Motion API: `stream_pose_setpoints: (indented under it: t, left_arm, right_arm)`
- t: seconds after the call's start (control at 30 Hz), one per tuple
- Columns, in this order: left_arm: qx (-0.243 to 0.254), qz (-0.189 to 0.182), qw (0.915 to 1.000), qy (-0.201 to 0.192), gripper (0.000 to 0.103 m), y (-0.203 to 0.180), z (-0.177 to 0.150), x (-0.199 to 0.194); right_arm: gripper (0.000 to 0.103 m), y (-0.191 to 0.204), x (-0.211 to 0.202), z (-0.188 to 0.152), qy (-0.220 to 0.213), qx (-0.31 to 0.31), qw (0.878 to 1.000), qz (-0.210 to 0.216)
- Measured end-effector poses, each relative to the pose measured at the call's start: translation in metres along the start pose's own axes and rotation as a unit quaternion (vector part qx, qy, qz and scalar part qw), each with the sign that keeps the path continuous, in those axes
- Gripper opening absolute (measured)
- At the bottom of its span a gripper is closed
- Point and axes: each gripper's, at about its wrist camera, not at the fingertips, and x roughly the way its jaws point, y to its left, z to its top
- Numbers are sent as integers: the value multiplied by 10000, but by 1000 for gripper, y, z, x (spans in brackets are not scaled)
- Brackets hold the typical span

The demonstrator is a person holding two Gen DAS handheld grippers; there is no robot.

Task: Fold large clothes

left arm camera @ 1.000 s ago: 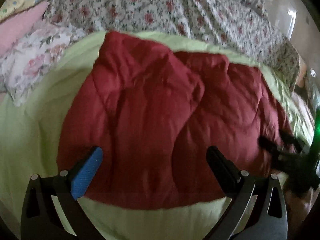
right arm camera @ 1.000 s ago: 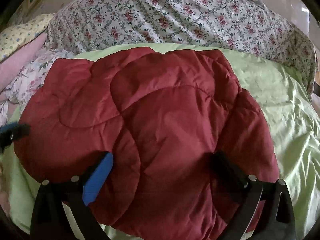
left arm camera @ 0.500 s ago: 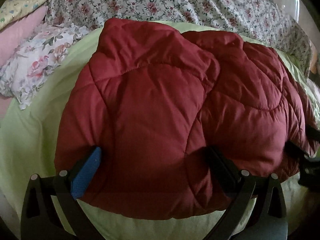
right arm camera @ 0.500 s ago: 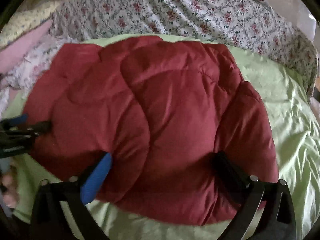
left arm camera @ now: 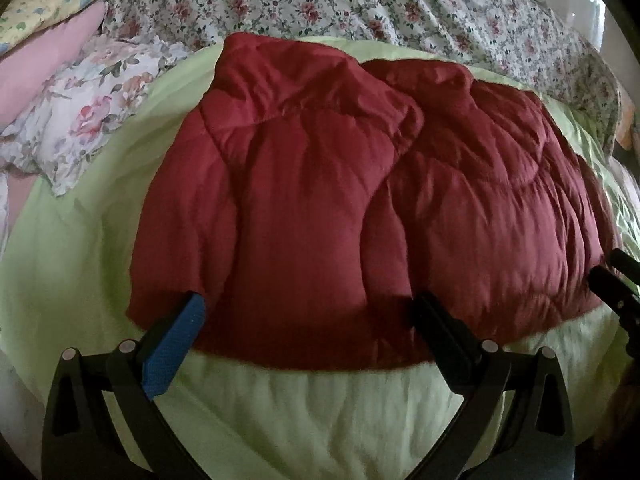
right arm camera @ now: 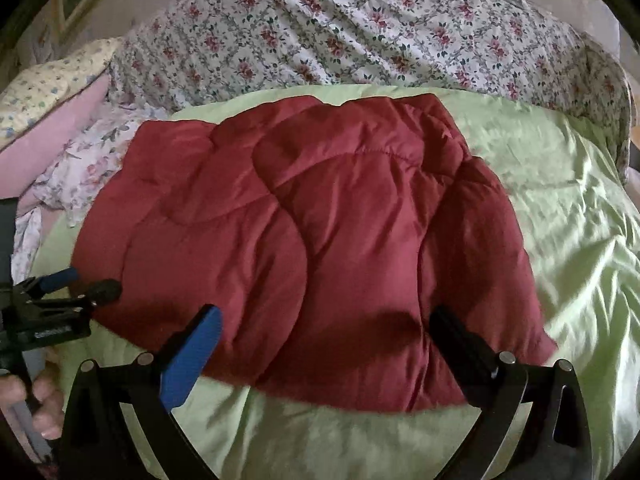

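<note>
A dark red puffy jacket (left arm camera: 352, 208) lies folded on a light green bedsheet (left arm camera: 312, 408); it also shows in the right wrist view (right arm camera: 320, 248). My left gripper (left arm camera: 308, 320) is open and empty, its fingers just above the jacket's near hem on the left half. My right gripper (right arm camera: 324, 332) is open and empty, above the near hem on the right half. The left gripper shows at the left edge of the right wrist view (right arm camera: 68, 288), beside the jacket's left side. The right gripper's fingers (left arm camera: 616, 276) show at the right edge of the left wrist view.
A floral quilt (right arm camera: 360, 32) is heaped along the far side of the bed. A floral pillow (left arm camera: 84, 112) and a pink pillow (left arm camera: 36, 72) lie at the far left. Bare green sheet (right arm camera: 568, 216) spreads to the jacket's right.
Both grippers have drawn back toward me from the jacket, so more green sheet shows below the hem. Both stayed open. The jacket lies as it did.
</note>
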Motion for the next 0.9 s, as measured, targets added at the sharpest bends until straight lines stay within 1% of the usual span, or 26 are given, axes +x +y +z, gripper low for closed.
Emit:
stream_pose_setpoints:
  t: [0.13, 0.23, 0.37, 0.43, 0.53, 0.67, 0.73, 0.8, 0.9]
  left_arm:
    - [146, 92, 9998, 66, 103, -4, -11, -7]
    - [316, 199, 9993, -7, 103, -8, -19, -17]
    - [490, 322, 9983, -79, 103, -12, -29, -28]
    - [537, 329, 9980, -95, 103, -14, -32, -34]
    - [591, 242, 9979, -128, 103, -15, -31, -44]
    - [684, 240, 9970, -289, 103, -18, -29, -62]
    - [732, 296, 9962, -375, 103, -21, -27, -70]
    - [769, 380, 9955, -407, 103, -23, -23, -75]
    - [737, 341, 9958, -420, 103, -22, -18, -78]
  right_arm:
    - [103, 4, -14, -13, 76, -55, 9999, 58]
    - [103, 8, -25, -23, 80, -131, 9999, 75]
    - [103, 11, -32, -39, 218, -251, 9994, 23]
    - [103, 12, -35, -46, 305, -280, 9991, 39]
    - [103, 13, -41, -51, 370, -314, 9988, 42]
    - [103, 17, -56, -46, 253, -378, 9990, 23]
    - [103, 20, -64, -39, 156, -410, 9990, 23]
    - [103, 22, -71, -32, 63, -432, 9990, 51]
    - [103, 25, -76, -23, 4, -453, 9989, 112]
